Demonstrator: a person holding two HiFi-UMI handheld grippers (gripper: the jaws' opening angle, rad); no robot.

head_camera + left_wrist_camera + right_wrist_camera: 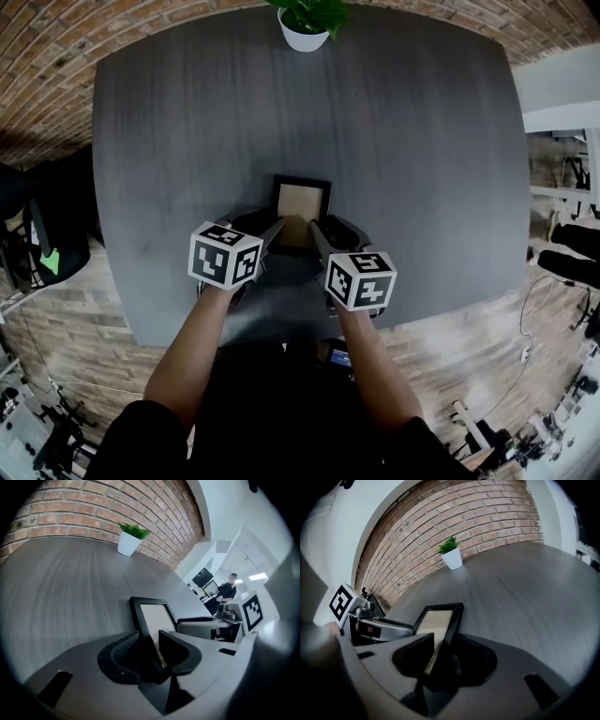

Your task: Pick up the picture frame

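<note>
A black picture frame (301, 199) with a tan inside lies on the dark grey table (187, 141), close to the near edge. My left gripper (273, 231) sits at its near left corner. In the left gripper view the frame's left bar (140, 620) runs between the two jaws of the left gripper (149, 645), and both pads press on it. My right gripper (319, 231) is at the near right corner. The frame's right bar (452, 620) is pinched between the jaws of the right gripper (443, 651). The frame's near end is hidden behind the jaws.
A white pot with a green plant (305, 36) stands at the table's far edge, against a brick wall. A dark chair (47, 234) is by the table's left side. To the right are more furniture and cables on a wooden floor.
</note>
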